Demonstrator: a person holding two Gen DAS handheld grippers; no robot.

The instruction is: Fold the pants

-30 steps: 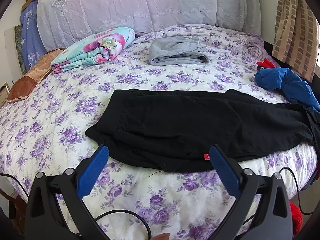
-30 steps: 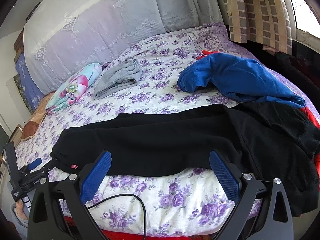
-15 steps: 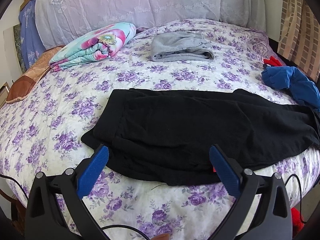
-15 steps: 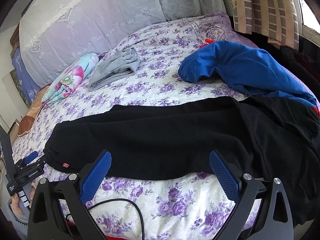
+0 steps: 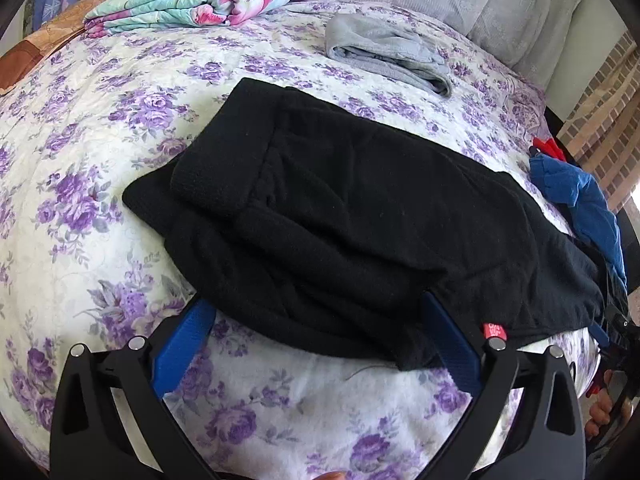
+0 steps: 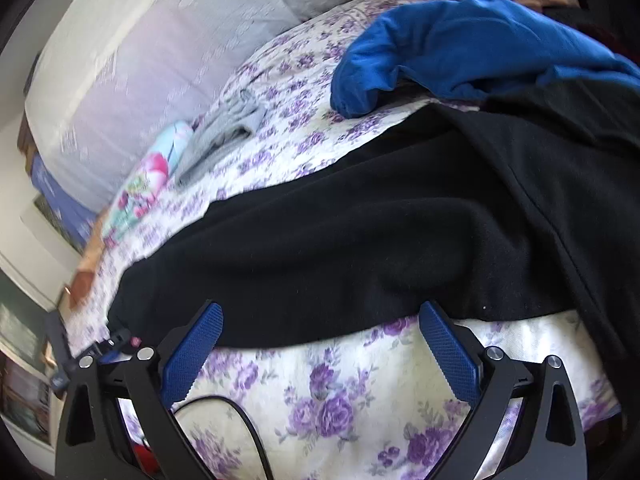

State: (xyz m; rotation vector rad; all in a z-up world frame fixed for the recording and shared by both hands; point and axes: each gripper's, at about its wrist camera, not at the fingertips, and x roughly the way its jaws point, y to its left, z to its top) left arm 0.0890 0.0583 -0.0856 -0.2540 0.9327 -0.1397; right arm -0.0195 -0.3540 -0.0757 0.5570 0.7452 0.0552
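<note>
Black pants lie along the bed's near edge; soft, limp fleece, likely sags when lifted. Both tongs, left and right, gape empty; pinch the near hem.

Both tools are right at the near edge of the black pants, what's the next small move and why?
Probably ease both forward and close on the hem. The left tool and right tool are open, straddling the near edge of the black pants, which lie flat and ungripped on the floral bedspread.
</note>
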